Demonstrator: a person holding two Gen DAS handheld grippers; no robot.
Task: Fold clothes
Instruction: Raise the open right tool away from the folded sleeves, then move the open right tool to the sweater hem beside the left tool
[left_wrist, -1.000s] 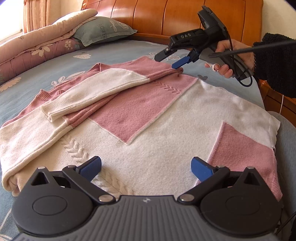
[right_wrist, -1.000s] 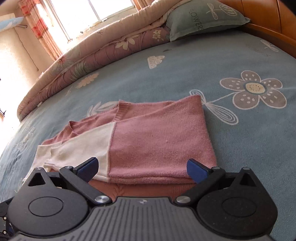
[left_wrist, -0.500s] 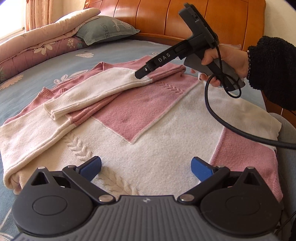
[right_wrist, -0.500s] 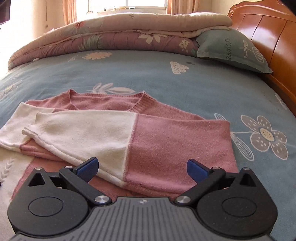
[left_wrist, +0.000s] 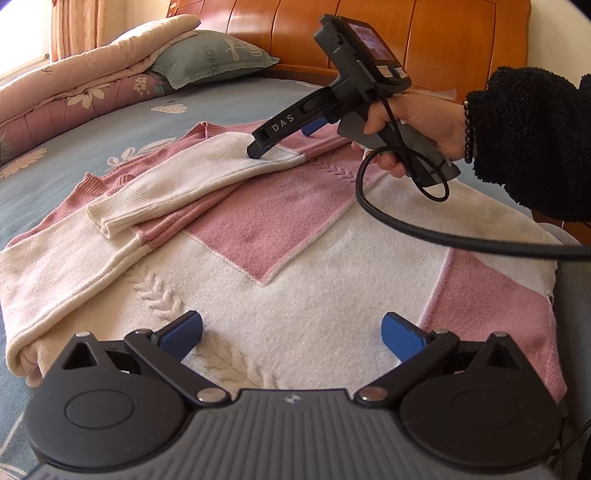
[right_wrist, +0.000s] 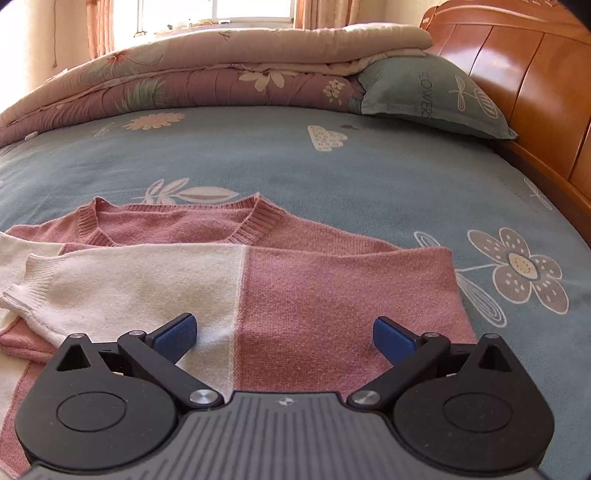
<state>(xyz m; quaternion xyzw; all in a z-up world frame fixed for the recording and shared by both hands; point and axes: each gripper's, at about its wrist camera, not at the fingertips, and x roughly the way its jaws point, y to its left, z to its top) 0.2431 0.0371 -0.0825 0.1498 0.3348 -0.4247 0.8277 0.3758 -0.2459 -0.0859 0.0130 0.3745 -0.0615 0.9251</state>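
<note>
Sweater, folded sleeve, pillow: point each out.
sweater (left_wrist: 332, 295), left wrist view, white body panel.
folded sleeve (right_wrist: 140, 291), right wrist view, its white lower half.
pillow (right_wrist: 432, 96), right wrist view, middle of the grey-green case.

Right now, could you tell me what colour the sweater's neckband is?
Pink, ribbed neckband; clearest in the right wrist view.

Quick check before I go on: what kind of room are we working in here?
Most likely a home bedroom. The sweater lies on a bed with a flower-print sheet; a wooden headboard, a pillow and a folded quilt sit at its far end, under a sunlit window.
</note>
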